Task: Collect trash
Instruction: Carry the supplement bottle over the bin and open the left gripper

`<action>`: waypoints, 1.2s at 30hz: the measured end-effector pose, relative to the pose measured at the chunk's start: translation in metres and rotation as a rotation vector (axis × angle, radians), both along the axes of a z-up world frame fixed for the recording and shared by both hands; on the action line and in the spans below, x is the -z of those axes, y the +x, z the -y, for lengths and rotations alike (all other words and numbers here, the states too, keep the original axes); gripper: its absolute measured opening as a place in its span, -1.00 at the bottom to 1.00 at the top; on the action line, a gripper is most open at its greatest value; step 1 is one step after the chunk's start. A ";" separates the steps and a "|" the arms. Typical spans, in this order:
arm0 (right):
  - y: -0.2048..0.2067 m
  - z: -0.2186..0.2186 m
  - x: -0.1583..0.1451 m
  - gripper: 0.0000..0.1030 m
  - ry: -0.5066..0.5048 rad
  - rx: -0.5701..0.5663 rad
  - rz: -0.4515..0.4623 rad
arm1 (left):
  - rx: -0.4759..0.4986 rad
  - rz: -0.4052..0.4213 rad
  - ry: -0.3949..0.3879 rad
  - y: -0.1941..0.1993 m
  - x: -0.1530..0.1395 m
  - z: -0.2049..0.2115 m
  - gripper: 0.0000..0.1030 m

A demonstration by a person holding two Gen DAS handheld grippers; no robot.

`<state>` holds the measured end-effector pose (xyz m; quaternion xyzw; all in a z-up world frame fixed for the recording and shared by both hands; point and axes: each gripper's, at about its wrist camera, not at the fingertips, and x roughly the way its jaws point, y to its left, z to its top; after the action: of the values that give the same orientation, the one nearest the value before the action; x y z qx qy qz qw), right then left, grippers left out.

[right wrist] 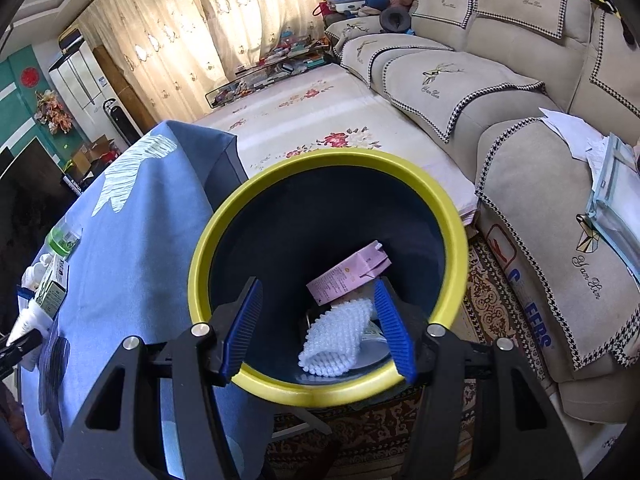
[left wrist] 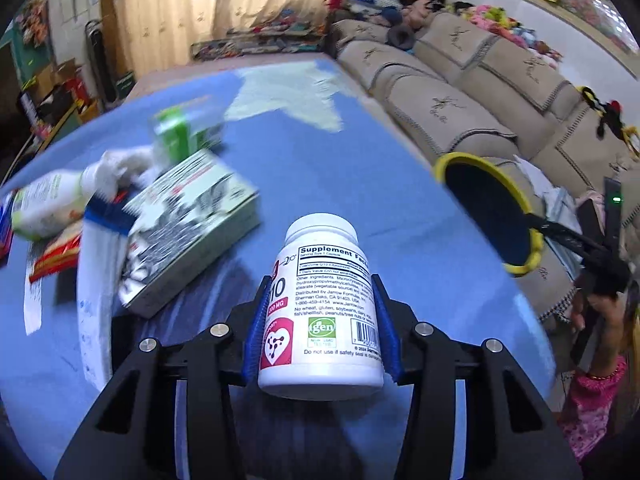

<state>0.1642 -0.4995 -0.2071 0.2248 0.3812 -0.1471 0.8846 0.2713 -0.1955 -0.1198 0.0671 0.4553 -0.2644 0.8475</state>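
In our left gripper (left wrist: 320,328) we grip a white plastic supplement bottle with a white cap (left wrist: 322,304); its blue-padded jaws press on both sides of the bottle, which is lifted above the blue-clothed worktop (left wrist: 360,168) with its cap pointing away from us. Left of it on the worktop lie a grey-and-white printed cardboard box (left wrist: 192,232), a green-and-white carton (left wrist: 184,132), a white squeeze bottle with an orange-printed label (left wrist: 52,204) and some flat red and blue wrappers (left wrist: 56,256), all blurred.

Our right gripper (right wrist: 318,328) has its jaws spread apart on either side of the near rim of a round dark-blue bin with a yellow rim (right wrist: 448,216); the right jaw reaches inside the rim, and we cannot tell whether the left jaw touches it. The bin sits just beside the worktop edge, near the beige sofa (right wrist: 520,160). Inside the bin we see a pink drink carton (right wrist: 348,276) and a piece of white foam netting (right wrist: 336,340), the carton lying partly over the netting.
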 end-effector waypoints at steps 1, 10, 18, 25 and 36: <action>-0.002 0.002 0.000 0.09 0.003 0.003 0.001 | 0.014 0.008 -0.005 -0.004 -0.005 0.006 -0.10; -0.022 0.024 0.001 0.09 0.024 0.037 0.017 | 0.133 0.048 -0.061 -0.021 -0.036 0.068 -0.10; -0.051 0.061 -0.002 0.09 0.009 0.113 0.026 | 0.259 0.010 -0.032 -0.015 -0.027 0.158 -0.09; -0.071 0.092 0.009 0.09 0.032 0.167 0.006 | 0.333 -0.060 0.026 0.000 0.007 0.238 -0.09; -0.076 0.107 0.022 0.09 0.068 0.176 -0.005 | 0.320 -0.078 0.107 0.024 0.048 0.306 0.17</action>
<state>0.0880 -0.6068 -0.2295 0.2869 0.3670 -0.2118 0.8592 0.2950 -0.5019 -0.1681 0.1737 0.4848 -0.3738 0.7714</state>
